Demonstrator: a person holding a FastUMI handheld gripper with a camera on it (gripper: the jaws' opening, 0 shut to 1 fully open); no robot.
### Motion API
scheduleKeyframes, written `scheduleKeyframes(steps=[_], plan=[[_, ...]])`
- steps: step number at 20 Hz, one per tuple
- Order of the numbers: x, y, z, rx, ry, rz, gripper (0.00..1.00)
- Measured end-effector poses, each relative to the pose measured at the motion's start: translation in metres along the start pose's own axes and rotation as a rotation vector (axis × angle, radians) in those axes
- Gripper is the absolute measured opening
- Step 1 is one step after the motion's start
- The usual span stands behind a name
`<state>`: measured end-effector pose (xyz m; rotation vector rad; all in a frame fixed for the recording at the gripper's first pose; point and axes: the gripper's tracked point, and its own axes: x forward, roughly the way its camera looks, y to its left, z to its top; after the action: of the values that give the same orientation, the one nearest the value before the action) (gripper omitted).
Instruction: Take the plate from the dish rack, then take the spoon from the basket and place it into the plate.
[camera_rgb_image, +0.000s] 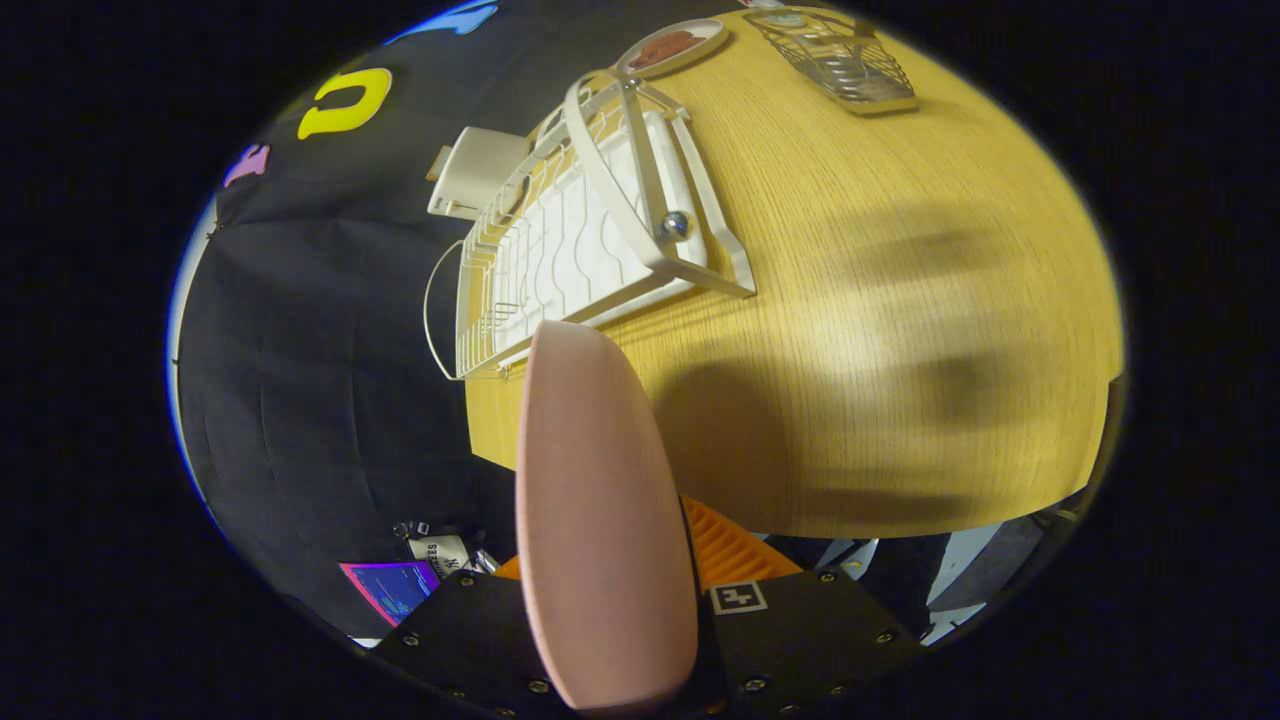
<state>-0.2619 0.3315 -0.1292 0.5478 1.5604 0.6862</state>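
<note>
1. Gripper view: the tool (610, 640) pinches one pink plate (598, 510) edge-on. The plate stands between the fingers as a smooth, matte, elongated oval, its upper rim reaching up toward the dish rack.
2. One orange ribbed finger pad (730, 550) shows just right of the plate and presses against it. The other finger is hidden behind the plate, so its contact cannot be seen directly.
3. The tool's body is black, flat-panelled and studded with small screws, and carries one square black-and-white marker (738, 598).
4. One dish rack (590, 230) lies beyond the plate on the surface. It is white, made of thin wire with wavy dividers over a solid white drip tray, with a flat band arching across it and one shiny round bolt on that band.
5. The surface (900, 300) is pale yellow wood with fine straight grain. Soft blurred shadows fall across it.
6. One wire basket (840, 60) stands at the far end of the surface, well apart from the rack: metallic grid sides on a light base. Whether the spoon is inside is too small to tell.
7. One round white dish (672, 47) with something reddish-brown on it sits between the rack and the basket, at the far edge.
8. One cream rectangular box (475, 170) sits just beside the rack, against the black cloth wall.
</note>
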Motion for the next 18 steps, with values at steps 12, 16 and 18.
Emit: scheduleKeyframes(steps=[12, 16, 18], plan=[[0.064, -0.007, 0.008, 0.037, -0.029, 0.080, 0.42], [0.064, -0.012, 0.013, 0.059, -0.033, 0.060, 0.43], [0.061, -0.015, 0.015, 0.061, -0.038, 0.054, 0.50]])
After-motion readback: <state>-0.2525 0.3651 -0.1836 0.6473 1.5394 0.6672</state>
